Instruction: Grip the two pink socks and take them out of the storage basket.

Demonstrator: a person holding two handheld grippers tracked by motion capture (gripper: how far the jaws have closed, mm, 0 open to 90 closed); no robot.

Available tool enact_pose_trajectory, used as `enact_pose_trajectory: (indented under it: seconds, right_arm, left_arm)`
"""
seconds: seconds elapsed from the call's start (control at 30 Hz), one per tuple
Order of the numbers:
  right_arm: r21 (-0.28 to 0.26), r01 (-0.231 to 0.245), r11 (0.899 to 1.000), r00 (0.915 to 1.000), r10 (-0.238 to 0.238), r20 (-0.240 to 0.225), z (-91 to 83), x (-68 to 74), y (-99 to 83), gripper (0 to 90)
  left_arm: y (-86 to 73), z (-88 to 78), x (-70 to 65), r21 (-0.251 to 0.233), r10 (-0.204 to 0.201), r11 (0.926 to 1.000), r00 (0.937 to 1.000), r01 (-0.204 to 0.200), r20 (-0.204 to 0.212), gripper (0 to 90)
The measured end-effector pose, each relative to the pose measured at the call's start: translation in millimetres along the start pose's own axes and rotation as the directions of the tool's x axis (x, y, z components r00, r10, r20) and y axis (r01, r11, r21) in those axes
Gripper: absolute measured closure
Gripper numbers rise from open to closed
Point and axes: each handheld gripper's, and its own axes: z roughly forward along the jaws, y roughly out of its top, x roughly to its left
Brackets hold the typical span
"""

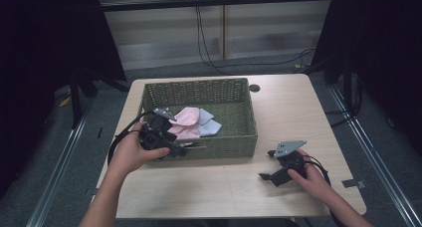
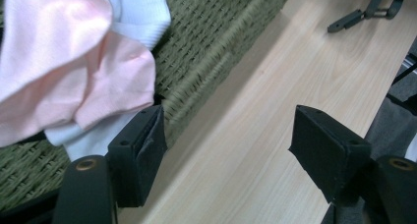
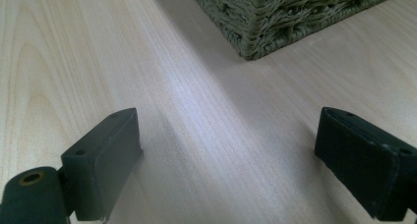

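Woven green basket [image 1: 199,95] holds soft pink cloth [image 1: 185,121] on pale woodgrain table [image 1: 293,112].

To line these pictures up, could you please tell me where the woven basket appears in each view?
High view: the basket sits centre-left on the table.
Left gripper view: its near wall runs diagonally across the upper left, cloths inside.
Right gripper view: one corner at the top, right of centre.
Shared landmark: the pale wooden table.

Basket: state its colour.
Olive green woven basket, clearest in the high view.
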Motion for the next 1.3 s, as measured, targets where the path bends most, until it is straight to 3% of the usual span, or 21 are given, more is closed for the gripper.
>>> enact_pose_trajectory:
  seconds: [0.3,0.47,0.8,0.9,1.13,1.3]
  right_arm:
    - [0.000,0.000,1.000,1.0000,0.000,0.000,0.0,0.0,0.0,9.4]
    - [-0.002,0.000,1.000,1.0000,0.000,-0.003,0.1,-0.1,0.0,9.4]
    - [-0.002,0.000,1.000,1.0000,0.000,-0.002,0.1,-0.1,0.0,9.4]
    - [0.000,0.000,1.000,1.0000,0.000,0.000,0.0,0.0,0.0,9.4]
    - [-0.001,-0.003,1.000,1.0000,0.003,-0.001,0.0,0.1,0.1,9.4]
    - [-0.001,-0.003,1.000,1.0000,0.003,-0.001,0.0,0.1,0.1,9.4]
  left_arm:
    - [20.5,-7.0,20.8,0.006,-0.029,0.9996,0.9989,0.029,-0.036,28.4]
    - [26.0,-5.9,38.1,0.010,-0.069,0.9975,0.9960,0.070,-0.057,28.5]
    - [34.3,9.8,72.8,0.034,-0.136,0.9894,0.9834,0.141,-0.120,28.7]
    - [35.4,18.3,85.6,0.053,-0.163,0.9835,0.9739,0.173,-0.158,28.9]
    - [35.0,35.3,107.7,0.057,-0.187,0.9776,0.9606,0.202,-0.206,28.8]
    - [34.1,50.2,119.1,0.074,-0.192,0.9747,0.9587,0.211,-0.210,28.8]
